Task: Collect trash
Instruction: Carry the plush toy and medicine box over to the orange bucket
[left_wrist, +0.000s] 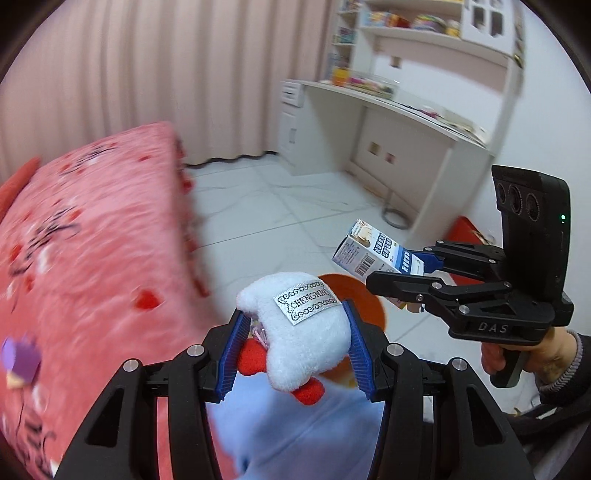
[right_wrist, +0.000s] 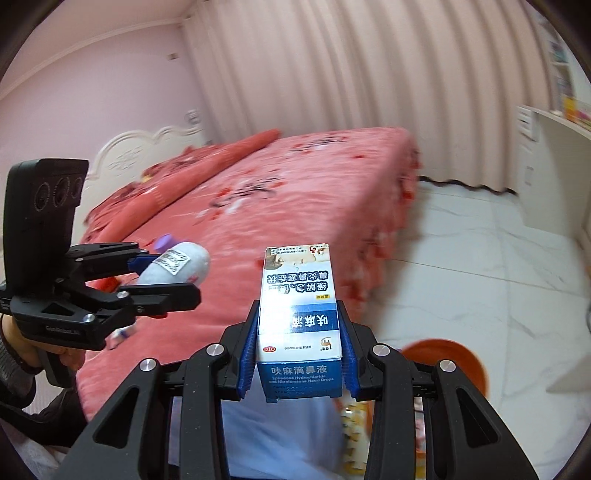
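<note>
Small white-and-blue cardboard medicine box (right_wrist: 299, 317): clamped in right gripper (right_wrist: 299, 343). White plush toy with red trim (left_wrist: 299, 332): pinched between left gripper (left_wrist: 295, 347) pads, above pink bed (right_wrist: 277, 206).

The right gripper (right_wrist: 299, 332) clamps a white-and-blue cardboard medicine box (right_wrist: 298, 314) between its blue pads. At left, the left gripper (right_wrist: 162, 275) holds a white plush toy (right_wrist: 177, 267) above the pink floral bedspread (right_wrist: 295, 192).

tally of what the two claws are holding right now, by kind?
Soft white plush item with a sewn label, in the left claw: 1
Blue and white medicine carton, in the right claw: 1
Total held: 2
</note>
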